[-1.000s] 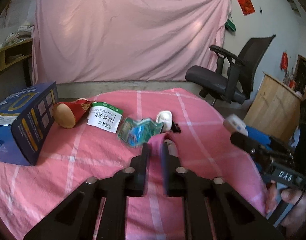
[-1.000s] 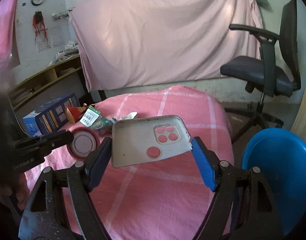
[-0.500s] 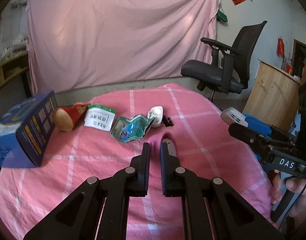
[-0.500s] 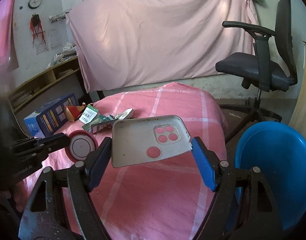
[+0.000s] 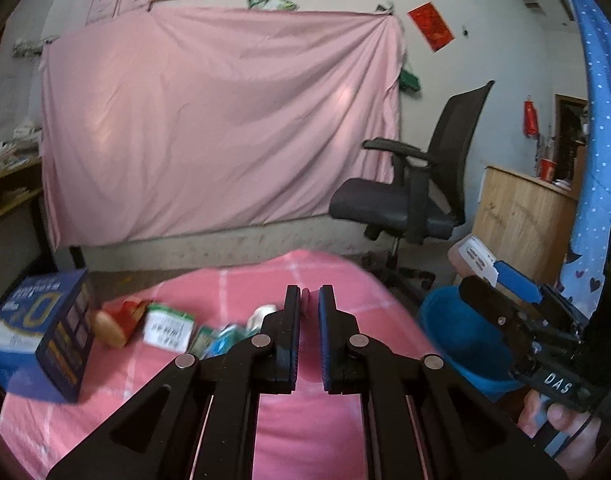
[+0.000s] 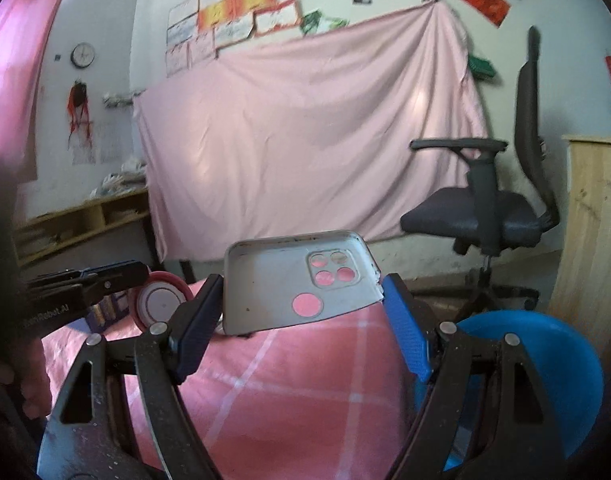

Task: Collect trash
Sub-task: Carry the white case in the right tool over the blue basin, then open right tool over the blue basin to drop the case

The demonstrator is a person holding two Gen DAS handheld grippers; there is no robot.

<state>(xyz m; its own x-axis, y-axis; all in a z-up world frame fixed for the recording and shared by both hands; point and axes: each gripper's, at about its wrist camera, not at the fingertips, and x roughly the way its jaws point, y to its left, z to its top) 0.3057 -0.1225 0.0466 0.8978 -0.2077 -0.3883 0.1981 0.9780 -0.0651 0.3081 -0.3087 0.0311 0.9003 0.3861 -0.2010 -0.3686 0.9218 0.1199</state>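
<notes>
The left tongs are seen nearly closed, pinching a thin round lid edge-on between the pads; in the right wrist view the lid shows a red rim and a white face and is held clear above the surface. The right tongs are seen spread wide and clamped on the two long edges of a white phone case, whose hollow inside faces the camera, with camera cut-outs at its upper right. The case is carried level above the pink checked cloth that covers the surface. A blue basin is placed low beside the right edge of the surface, just right of the right tongs. Further trash is left on the cloth at the left: a blue box, a red paper cone, a white and green packet and a teal wrapper, all blurred. Behind the surface a pink sheet is hung on the wall, and a black office chair is set at the right.
</notes>
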